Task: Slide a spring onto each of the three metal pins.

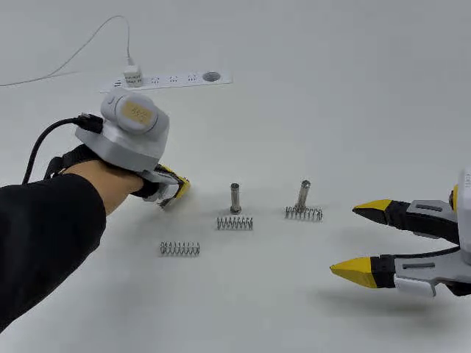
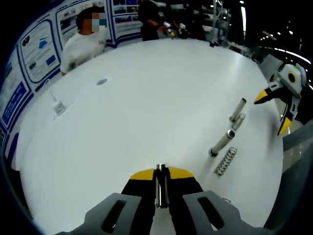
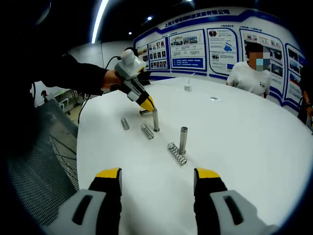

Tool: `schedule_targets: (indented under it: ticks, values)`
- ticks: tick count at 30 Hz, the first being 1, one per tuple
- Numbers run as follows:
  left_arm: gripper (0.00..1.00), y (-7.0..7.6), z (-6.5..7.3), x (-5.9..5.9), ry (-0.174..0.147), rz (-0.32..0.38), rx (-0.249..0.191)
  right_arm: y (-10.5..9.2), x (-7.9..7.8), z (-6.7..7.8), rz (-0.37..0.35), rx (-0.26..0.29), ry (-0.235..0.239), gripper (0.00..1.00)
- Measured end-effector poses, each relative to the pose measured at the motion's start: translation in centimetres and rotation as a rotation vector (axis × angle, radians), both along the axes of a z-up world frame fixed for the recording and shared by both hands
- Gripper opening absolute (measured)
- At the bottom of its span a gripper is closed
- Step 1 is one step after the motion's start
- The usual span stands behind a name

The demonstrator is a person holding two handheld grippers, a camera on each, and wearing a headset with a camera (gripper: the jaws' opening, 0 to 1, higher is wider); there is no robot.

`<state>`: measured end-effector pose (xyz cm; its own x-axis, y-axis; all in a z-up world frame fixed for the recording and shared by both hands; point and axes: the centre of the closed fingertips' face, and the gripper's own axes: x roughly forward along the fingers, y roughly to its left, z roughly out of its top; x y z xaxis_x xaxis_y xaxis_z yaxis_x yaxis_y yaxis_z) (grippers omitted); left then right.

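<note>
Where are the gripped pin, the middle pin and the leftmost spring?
gripped pin (image 2: 160,188): left gripper view, shaft between jaws.
middle pin (image 1: 235,198): head view, mid-shaft.
leftmost spring (image 1: 179,248): head view, middle coils.

Head view downward; gripper views low, face-to-face across pins (image 3: 155,120).

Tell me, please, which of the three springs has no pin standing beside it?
The leftmost spring, lying alone; the middle spring lies before the middle pin, the right spring before the right pin.
</note>
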<state>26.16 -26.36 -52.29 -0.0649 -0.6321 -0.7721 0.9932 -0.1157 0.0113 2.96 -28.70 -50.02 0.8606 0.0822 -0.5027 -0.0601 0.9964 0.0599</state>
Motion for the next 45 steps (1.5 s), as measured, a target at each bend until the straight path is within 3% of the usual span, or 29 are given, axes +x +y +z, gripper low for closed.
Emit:
schedule_targets:
  ticks: [8,26,45]
  values:
    - [0.08,0.9,0.9,0.1,-0.002,0.007,-0.017,0.0,0.0,0.2,0.002,-0.004,-0.002,0.61]
    - [0.07,3.3,2.6,0.7,0.026,0.061,-0.077,0.2,0.3,0.5,0.020,-0.009,-0.001,0.61]
    - [0.07,5.5,2.9,0.7,0.027,0.083,-0.115,0.6,0.6,1.0,0.032,-0.018,0.000,0.61]
